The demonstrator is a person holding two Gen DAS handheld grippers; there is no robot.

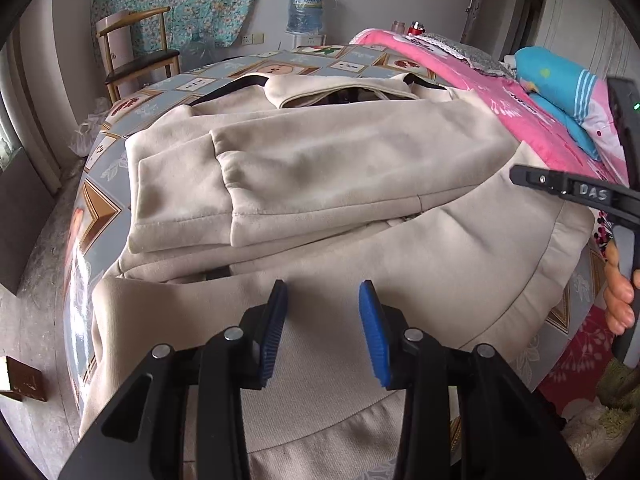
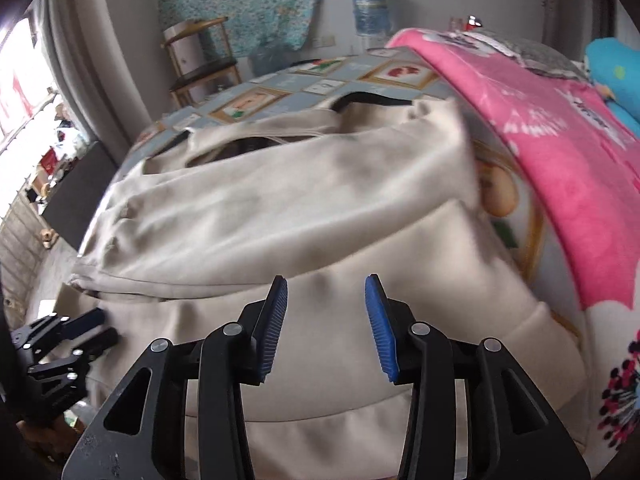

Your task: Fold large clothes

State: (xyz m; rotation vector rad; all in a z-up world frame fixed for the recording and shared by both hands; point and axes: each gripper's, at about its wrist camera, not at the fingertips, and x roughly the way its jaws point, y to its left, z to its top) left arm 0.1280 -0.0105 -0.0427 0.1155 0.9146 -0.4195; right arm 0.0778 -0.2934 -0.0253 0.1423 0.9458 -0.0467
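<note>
Left wrist view shows the left claw (image 1: 323, 330) hanging open over the near hem of a big beige sweatshirt (image 1: 320, 168), with nothing between its blue pads (image 1: 374, 332). The sweatshirt lies spread across the bed (image 1: 100, 216), on a cover with little picture frames printed on it, and reaches from the near edge toward the far end. Its sleeves are folded in over the body (one lies on top of the other). The right claw (image 2: 326, 328) is open too, hovering above the sweatshirt's lower part and holding nothing. To the right side of the bed lies a pink blanket (image 2: 560, 120), touching the sweatshirt's edge. Farther back, past the far edge, stand a wooden chair (image 1: 136, 52) and a water jug (image 1: 306, 8) by the wall.
</note>
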